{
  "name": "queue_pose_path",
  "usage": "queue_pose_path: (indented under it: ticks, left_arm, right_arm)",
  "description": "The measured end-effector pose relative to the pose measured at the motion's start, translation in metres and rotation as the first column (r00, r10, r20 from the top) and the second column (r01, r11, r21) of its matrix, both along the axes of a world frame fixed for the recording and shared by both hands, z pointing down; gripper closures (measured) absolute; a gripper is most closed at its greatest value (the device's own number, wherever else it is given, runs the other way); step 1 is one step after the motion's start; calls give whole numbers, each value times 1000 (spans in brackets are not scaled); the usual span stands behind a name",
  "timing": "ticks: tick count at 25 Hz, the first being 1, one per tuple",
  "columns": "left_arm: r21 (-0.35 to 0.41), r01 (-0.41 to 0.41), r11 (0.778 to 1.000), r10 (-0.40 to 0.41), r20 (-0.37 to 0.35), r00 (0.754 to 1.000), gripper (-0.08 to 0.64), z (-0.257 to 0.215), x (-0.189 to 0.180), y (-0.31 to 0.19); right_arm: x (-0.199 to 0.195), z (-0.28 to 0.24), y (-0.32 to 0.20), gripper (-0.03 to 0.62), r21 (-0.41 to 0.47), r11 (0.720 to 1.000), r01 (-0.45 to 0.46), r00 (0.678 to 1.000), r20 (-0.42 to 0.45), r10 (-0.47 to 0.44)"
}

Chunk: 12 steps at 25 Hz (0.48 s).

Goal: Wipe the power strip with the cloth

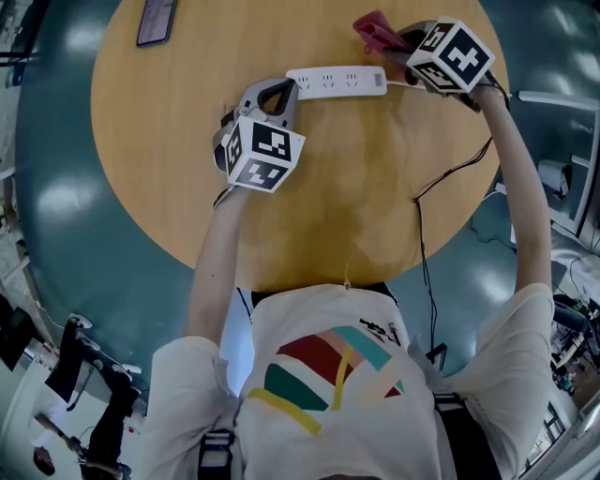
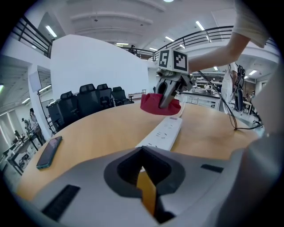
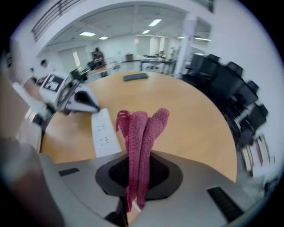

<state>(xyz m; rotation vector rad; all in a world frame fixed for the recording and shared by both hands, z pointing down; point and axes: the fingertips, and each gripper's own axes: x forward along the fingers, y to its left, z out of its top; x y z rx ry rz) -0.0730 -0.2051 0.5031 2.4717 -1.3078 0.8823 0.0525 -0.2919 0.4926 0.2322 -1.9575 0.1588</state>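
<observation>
A white power strip (image 1: 336, 81) lies on the round wooden table (image 1: 187, 141), also seen as power strip (image 2: 163, 132) and power strip (image 3: 104, 131). My left gripper (image 1: 280, 91) is shut with nothing in it, its tips (image 2: 143, 174) right at the strip's near left end; contact is unclear. My right gripper (image 1: 399, 41) is shut on a red knitted cloth (image 1: 374, 29) by the strip's right end. The folded cloth (image 3: 141, 133) stands up between the jaws of the right gripper (image 3: 133, 177). From the left gripper view the cloth (image 2: 153, 104) hangs at the strip's far end.
A dark phone (image 1: 157, 21) lies at the table's far left, also seen as phone (image 2: 49, 151). A thin black cable (image 1: 448, 174) runs off the table's right edge. Office chairs (image 2: 88, 99) stand beyond the table.
</observation>
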Motion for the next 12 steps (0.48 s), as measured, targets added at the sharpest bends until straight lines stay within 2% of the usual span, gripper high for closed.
queue_pose_path:
  ticks: [1,2,4,5,7,12]
  left_arm:
    - [-2,0,1000,0,7,1000,519,1,0,0]
    - [-4,2,1000,-2,14,1000,519,2,1,0]
    - [-8,9,1000,-9,28,1000,520,3,1,-1]
    - [-11,12,1000,-12,33,999,520,3,2,-1]
    - [-19,18,1000,-17,40,999,520,2,3,1]
    - [-18,30,999,-29,68,997,519,-4,3,1]
  right_arm:
    - [2,-4,-4,552,6,990,-138,989,48,138]
    - [4,-7,-5,552,-10,964,-265,958,108,265]
    - [10,-10,-4,552,-71,888,-455,862,215,459]
    - [15,-9,-1,552,-88,851,-518,818,242,522]
    - [25,-3,7,552,-89,801,-591,766,250,593]
    - [25,2,22,552,-165,719,-675,659,306,688]
